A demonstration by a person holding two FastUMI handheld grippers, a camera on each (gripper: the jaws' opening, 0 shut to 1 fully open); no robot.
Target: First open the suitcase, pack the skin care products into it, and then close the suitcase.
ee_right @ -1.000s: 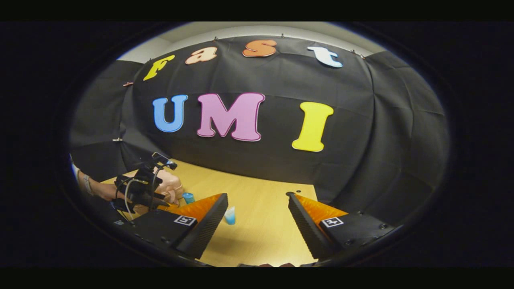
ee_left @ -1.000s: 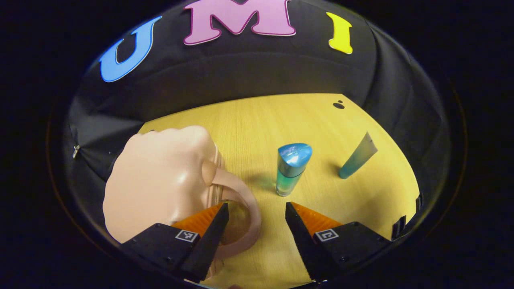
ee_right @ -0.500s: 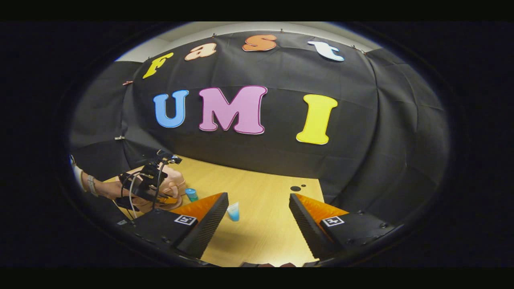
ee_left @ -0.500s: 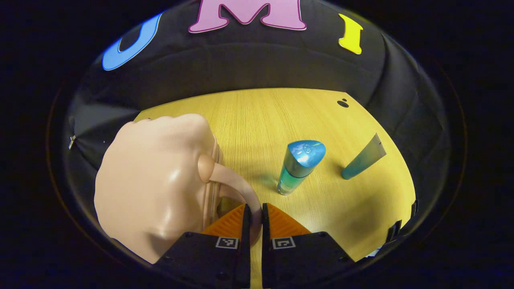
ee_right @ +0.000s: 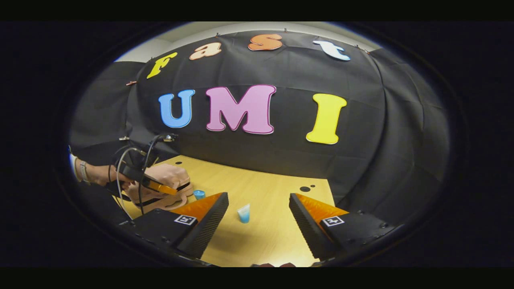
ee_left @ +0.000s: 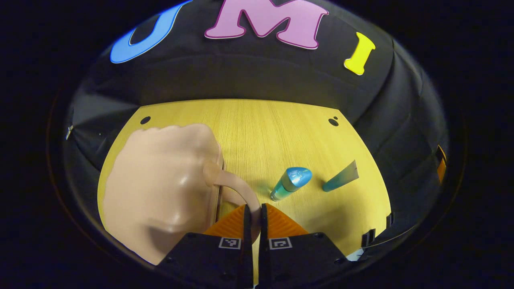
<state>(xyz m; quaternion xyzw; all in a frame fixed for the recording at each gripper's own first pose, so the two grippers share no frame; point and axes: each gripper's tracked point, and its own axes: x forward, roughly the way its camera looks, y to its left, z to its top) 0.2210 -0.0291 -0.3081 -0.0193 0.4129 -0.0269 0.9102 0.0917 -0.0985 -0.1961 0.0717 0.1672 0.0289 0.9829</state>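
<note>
A small pink suitcase (ee_left: pixel 160 180) lies at the left of the yellow wooden table (ee_left: pixel 273 128). My left gripper (ee_left: pixel 253 212) is shut on its curved handle (ee_left: pixel 237 186). In the right gripper view the suitcase's upper shell (ee_right: pixel 170 175) stands a little above the lower shell, with a dark gap between them, and the left gripper (ee_right: pixel 160 188) holds it from the left. A teal bottle with a blue cap (ee_left: pixel 291 182) and a teal tube (ee_left: pixel 340 178) stand to the right of the suitcase. My right gripper (ee_right: pixel 259 200) hangs open above the table, near the tube (ee_right: pixel 243 213), holding nothing.
A person's hand and wrist (ee_right: pixel 96 174) with cables hold the left gripper. Small dark holes (ee_left: pixel 333 120) mark the tabletop's far corners. Black cloth walls close the table on the far and right sides. Bare wood lies between the suitcase and the tube.
My left gripper closed on the suitcase handle and then rose, lifting the upper shell off the lower one. The right gripper stayed open and shifted only slightly.
</note>
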